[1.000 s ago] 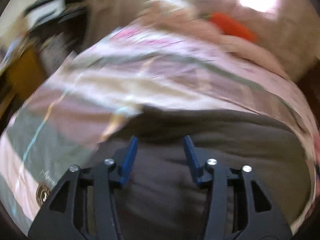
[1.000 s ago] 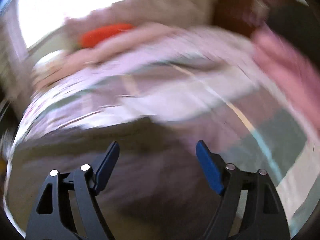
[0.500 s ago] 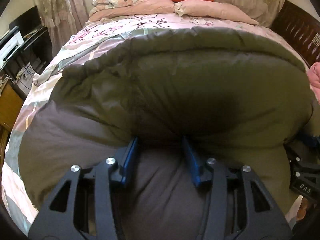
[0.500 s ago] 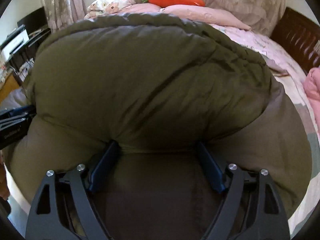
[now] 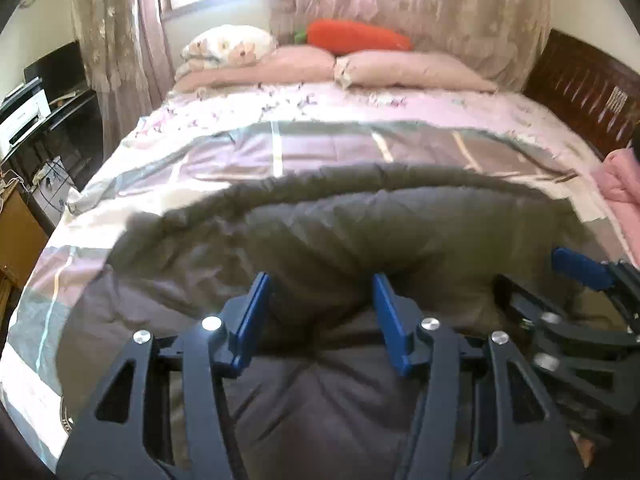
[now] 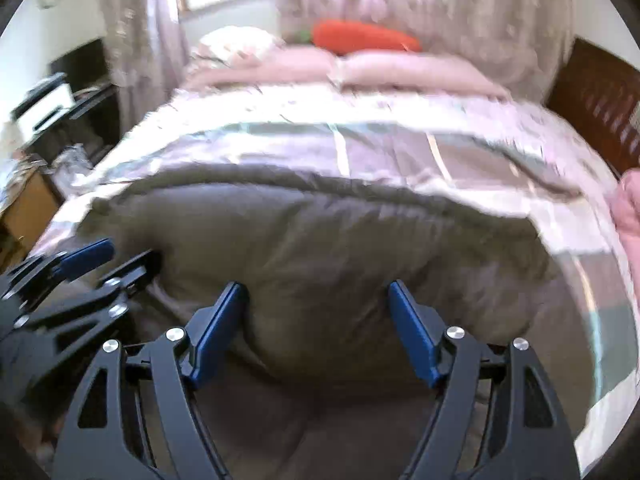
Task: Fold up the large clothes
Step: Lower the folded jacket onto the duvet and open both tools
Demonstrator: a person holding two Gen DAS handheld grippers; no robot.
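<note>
A large olive-grey padded garment [image 5: 360, 232] lies folded over on the bed near its front edge; it also fills the right wrist view [image 6: 320, 240]. My left gripper [image 5: 318, 308] has its blue fingers apart, with a thick fold of the garment bulging between them. My right gripper [image 6: 316, 320] is wider apart, with the garment's folded edge between its fingers. The two grippers are side by side: the right one shows at the right of the left wrist view [image 5: 580, 308], the left one at the left of the right wrist view [image 6: 80, 280].
The bed has a pink and grey striped quilt [image 5: 320, 148], pink pillows [image 5: 400, 68] and an orange carrot cushion [image 5: 356, 36] at the head. A dark wooden headboard [image 5: 588, 92] is on the right, a pink garment [image 5: 620, 176] beside it, and shelves with a printer [image 5: 24, 120] on the left.
The garment, raised and filling both views half a second ago, has dropped flat onto the bed. Both grippers have drawn back toward the near edge and both views now show the bed's head.
</note>
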